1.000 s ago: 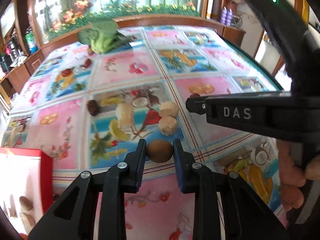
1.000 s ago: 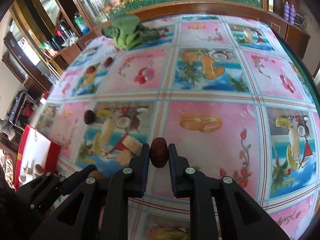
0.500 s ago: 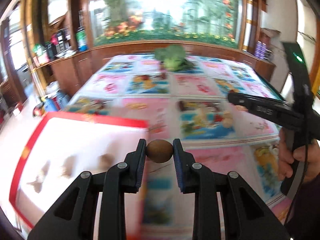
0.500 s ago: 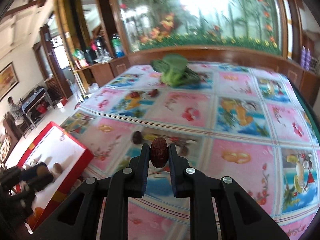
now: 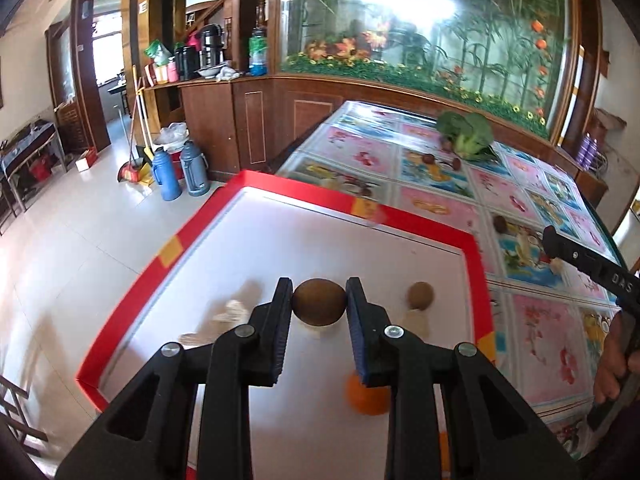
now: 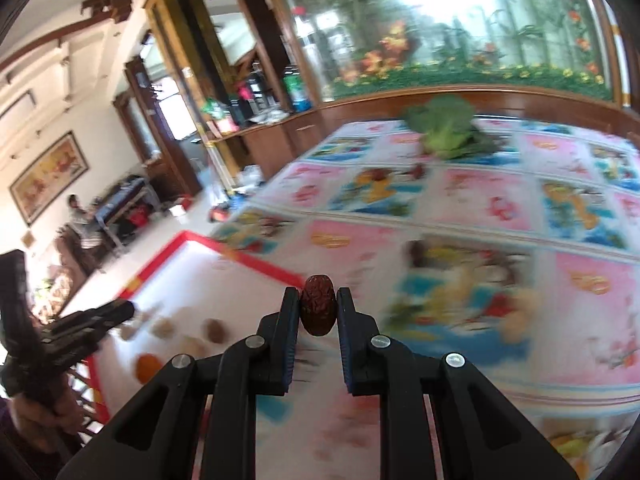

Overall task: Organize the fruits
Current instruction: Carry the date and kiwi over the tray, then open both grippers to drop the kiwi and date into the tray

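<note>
1. Brown kiwi (image 5: 319, 301) sits clamped crosswise in the left gripper (image 5: 319, 308), above the red-rimmed tray (image 5: 420, 224) near its table-side edge.
2. Right gripper (image 6: 318, 311) pinches an upright red date (image 6: 318, 305) over the tablecloth (image 6: 480, 200), short of the tray; the left is nearer.

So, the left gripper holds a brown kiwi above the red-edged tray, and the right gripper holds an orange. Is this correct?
Not quite. The right gripper holds a dark red wrinkled date, as the right wrist view shows. The left gripper does hold a brown kiwi above the red-edged tray.
</note>
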`<state>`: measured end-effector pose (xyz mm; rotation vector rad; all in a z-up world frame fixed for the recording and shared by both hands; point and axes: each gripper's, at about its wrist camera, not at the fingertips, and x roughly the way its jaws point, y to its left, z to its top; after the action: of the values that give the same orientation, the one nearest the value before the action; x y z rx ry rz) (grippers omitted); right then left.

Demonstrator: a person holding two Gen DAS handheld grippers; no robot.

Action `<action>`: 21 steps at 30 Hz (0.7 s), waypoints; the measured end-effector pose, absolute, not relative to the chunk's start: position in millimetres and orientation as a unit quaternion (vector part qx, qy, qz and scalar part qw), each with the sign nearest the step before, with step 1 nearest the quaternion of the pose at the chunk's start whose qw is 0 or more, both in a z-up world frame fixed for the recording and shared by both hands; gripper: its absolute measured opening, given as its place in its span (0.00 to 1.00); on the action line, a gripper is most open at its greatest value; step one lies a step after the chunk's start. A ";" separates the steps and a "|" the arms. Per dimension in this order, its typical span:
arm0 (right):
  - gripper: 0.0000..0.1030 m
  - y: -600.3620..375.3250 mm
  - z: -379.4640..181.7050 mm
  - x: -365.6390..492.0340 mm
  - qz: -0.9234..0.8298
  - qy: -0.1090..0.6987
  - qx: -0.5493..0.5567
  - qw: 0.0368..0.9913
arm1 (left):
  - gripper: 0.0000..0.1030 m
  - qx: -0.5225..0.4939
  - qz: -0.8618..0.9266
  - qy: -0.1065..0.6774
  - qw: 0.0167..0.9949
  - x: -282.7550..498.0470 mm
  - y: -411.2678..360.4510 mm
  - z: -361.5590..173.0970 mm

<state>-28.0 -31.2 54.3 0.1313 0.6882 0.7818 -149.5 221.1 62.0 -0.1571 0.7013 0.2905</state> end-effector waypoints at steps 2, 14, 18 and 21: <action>0.16 -13.0 55.7 -32.5 0.392 0.330 0.070 0.856 | 0.28 -0.077 0.144 0.342 0.925 -154.2 227.2 60.5; 0.16 72.1 44.8 -61.6 0.458 0.359 0.027 0.813 | 0.28 -0.077 0.183 0.345 0.917 -174.9 266.4 53.2; 0.16 81.6 38.5 -65.8 0.468 0.369 0.010 0.803 | 0.28 -0.076 0.187 0.355 0.913 -180.4 273.8 44.1; 0.16 87.0 32.2 -67.1 0.468 0.375 -0.007 0.800 | 0.28 -0.073 0.179 0.360 0.912 -182.4 269.9 41.3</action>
<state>-67.1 87.0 32.2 -0.0158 0.8042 1.0032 -182.4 269.9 41.3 -0.1509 0.7428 0.3694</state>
